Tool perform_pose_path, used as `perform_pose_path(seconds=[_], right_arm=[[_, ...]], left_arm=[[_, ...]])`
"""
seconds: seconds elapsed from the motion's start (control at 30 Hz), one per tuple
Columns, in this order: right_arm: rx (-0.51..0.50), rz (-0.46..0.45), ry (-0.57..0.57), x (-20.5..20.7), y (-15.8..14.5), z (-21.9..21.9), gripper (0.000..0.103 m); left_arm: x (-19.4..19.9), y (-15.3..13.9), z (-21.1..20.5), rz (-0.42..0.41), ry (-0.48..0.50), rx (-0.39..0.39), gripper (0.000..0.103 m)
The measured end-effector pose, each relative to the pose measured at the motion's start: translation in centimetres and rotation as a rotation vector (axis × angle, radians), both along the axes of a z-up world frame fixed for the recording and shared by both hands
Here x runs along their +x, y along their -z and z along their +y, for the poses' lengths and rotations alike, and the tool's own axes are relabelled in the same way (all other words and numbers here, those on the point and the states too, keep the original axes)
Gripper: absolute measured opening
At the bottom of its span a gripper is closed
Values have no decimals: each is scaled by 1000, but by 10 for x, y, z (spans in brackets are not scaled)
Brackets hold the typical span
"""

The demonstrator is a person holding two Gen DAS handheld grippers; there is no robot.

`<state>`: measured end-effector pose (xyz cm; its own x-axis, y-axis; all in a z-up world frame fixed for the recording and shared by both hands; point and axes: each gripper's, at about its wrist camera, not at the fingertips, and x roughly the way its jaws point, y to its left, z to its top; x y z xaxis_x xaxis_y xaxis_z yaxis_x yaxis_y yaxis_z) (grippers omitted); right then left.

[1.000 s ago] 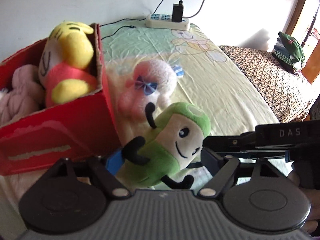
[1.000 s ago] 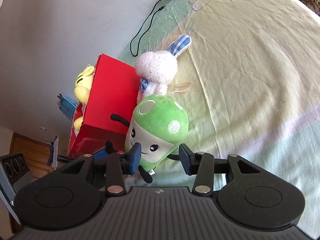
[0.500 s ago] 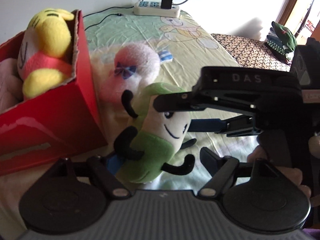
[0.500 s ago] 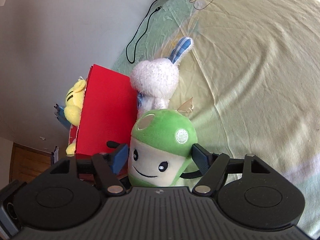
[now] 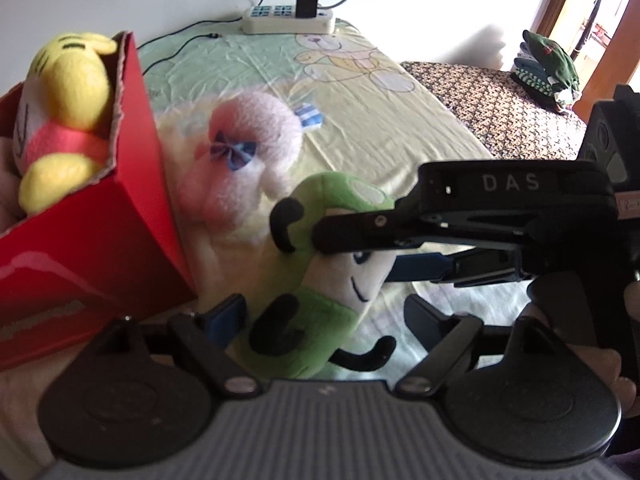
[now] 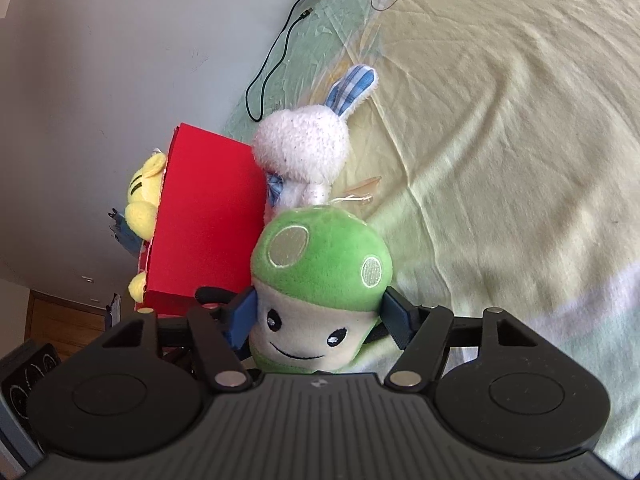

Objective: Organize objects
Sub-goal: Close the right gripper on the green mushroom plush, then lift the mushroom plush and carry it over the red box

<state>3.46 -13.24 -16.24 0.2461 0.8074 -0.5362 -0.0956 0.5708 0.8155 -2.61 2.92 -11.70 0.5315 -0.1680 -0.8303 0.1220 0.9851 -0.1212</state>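
Two hand-held grippers meet at one toy, a green mushroom plush (image 6: 320,280) lying on the bed (image 6: 500,140) just beside a red cardboard box (image 6: 208,216). The right hand-held gripper (image 6: 320,320) has its blue-padded fingers pressed against both sides of the plush's white face, just under the green cap, grasping it. In the left wrist view, that right hand-held gripper (image 5: 352,248) reaches in from the right across the plush (image 5: 320,280). The left hand-held gripper (image 5: 324,316) is spread wide, its fingers on either side of the plush's lower body; only the left finger appears to touch it.

A pink bunny plush (image 5: 244,160) with a blue bow lies between the mushroom and the box (image 5: 80,248), leaning against the box's side. A yellow bear plush (image 5: 64,112) with a red shirt sits inside the box. A white power strip (image 5: 288,22) lies at the far edge of the bed, by the wall.
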Motion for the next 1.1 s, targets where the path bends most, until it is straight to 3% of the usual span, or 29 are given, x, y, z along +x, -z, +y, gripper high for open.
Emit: perform_pose_path(seconds=[0.2,0.53,0.8,1.1], right_arm=[[7,-57,26,-11,-17,-23,69],[59,-322,37,-24,-97,-17,69],[64,-565,-53,-29,-160,49,68],[-28,-721,-168,-25,-182,153,68]], left_arm=[[-14,-23,-9,-52,43,-52,79],[-37,-95,18,-277,34,-127,79],[-59,-133,81,-428,-52,-140,79],[-60,-127,156,-422,-134,-140,79]])
